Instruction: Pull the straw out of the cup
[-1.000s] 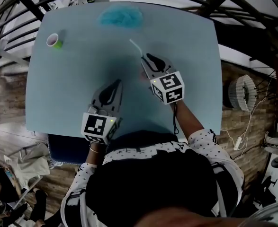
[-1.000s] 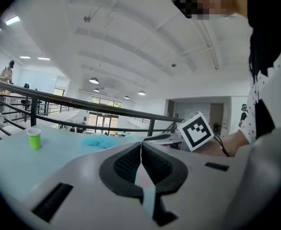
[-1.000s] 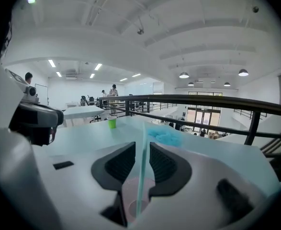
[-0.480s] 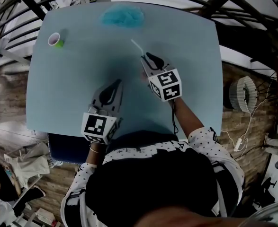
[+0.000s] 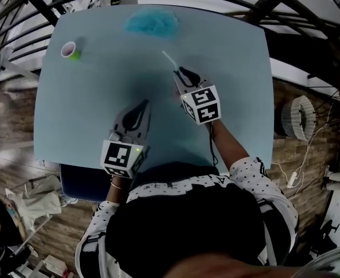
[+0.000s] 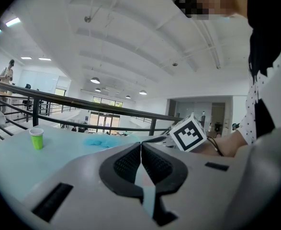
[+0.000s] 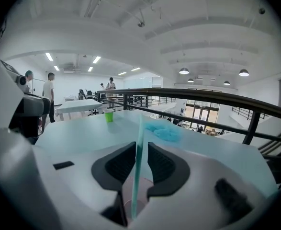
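Right hand-held gripper is clamped on the straw; I see it running between the pads and sticking out ahead over the bench, clear of the cup. Cup stands upright near the far left corner, well apart from both tools. Left hand-held gripper hangs nearer me, jaws pressed together on nothing. Blue fluffy heap lies at the far edge.

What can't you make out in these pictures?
- The foot of the straw: in the head view the right gripper covers it.
- Whether the fingers pinch the straw: right gripper view shows a slit beside it.
- Inside of the green cup: too small in every view.
- Distant people: too small, right gripper view.
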Demonstrator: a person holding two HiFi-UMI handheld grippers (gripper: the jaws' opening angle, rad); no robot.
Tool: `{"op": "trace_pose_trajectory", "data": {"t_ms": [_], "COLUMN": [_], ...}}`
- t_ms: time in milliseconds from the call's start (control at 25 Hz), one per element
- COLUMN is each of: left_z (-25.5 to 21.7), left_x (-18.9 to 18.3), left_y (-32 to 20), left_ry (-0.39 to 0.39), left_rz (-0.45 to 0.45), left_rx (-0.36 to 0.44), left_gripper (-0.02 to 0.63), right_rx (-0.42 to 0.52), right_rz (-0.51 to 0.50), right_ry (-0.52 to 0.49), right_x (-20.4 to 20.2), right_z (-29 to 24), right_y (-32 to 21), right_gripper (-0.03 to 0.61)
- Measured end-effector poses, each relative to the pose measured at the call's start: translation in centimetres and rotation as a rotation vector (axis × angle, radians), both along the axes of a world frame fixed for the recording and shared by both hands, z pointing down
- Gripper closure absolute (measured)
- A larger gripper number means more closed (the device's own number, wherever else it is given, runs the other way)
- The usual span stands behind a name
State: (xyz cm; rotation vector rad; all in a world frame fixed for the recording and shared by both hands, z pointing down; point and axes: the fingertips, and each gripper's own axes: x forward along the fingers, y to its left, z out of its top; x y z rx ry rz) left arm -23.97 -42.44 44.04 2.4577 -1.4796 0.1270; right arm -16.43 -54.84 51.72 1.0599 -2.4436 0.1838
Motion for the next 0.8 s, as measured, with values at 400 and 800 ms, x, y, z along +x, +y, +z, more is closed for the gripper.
{"op": "trace_pose_trajectory", "data": {"t_ms": [400,800], "left_z": [-0.01,-0.16], "left_x": [-0.08,0.27], "left_y": [0.29,0.4], "left_ry": [-0.003,-0.003], "left_rz": [-0.005,-0.004], "left_rx": [-0.001,0.003], "left_gripper": [0.598,0.598], "right_rx": [0.021,0.044], "right_rz": [0.008,0.026], "right_ry": [0.01,-0.039], "right_x": [0.13,0.76], "right_z": [-0.09,-0.9], "right_y": [-0.24,-0.09], "right_gripper": [0.519,0.532]}}
